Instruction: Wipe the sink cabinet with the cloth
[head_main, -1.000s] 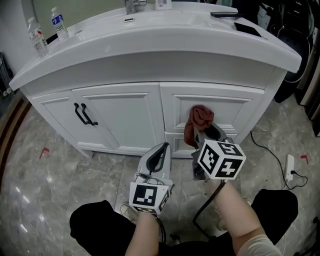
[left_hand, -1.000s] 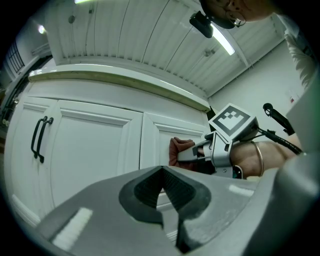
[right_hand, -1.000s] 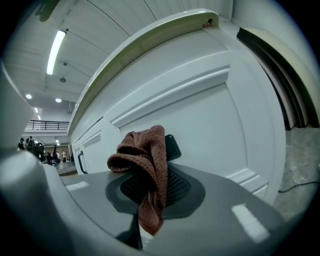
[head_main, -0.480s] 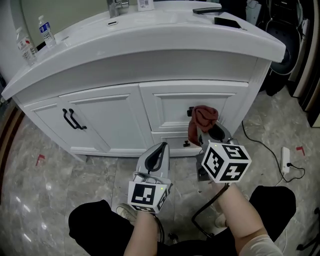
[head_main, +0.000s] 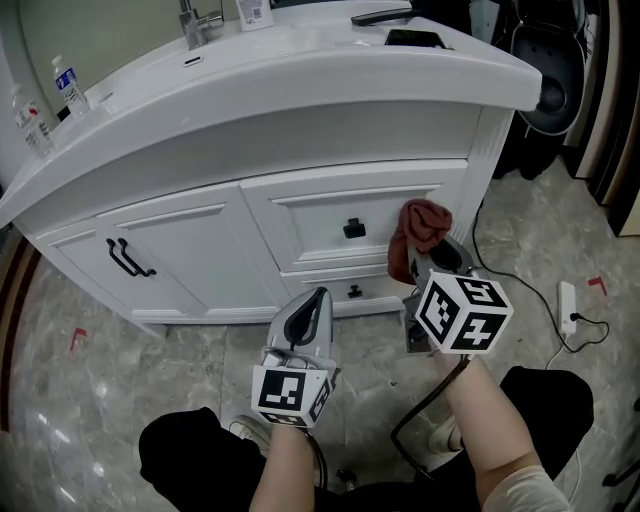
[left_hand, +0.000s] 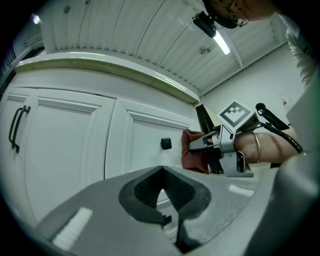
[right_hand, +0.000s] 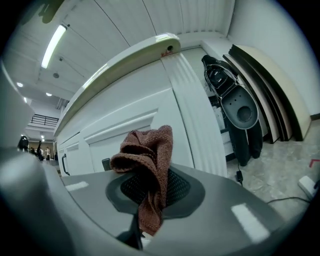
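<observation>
The white sink cabinet fills the head view's upper half. A rust-brown cloth hangs bunched from my right gripper, which is shut on it. The cloth is against the right end of the upper drawer front, right of the black knob. In the right gripper view the cloth drapes over the jaws of the right gripper. My left gripper is held lower and further left, off the cabinet, shut and holding nothing. Its own view shows the left gripper, the cloth and the right gripper.
Two black door handles sit on the left door, and a small knob on the lower drawer. Water bottles and a faucet stand on the countertop. A power strip and cable lie on the marble floor at right.
The right gripper has carried the cloth rightward along the upper drawer front, uncovering the black knob. The left gripper has barely moved.
</observation>
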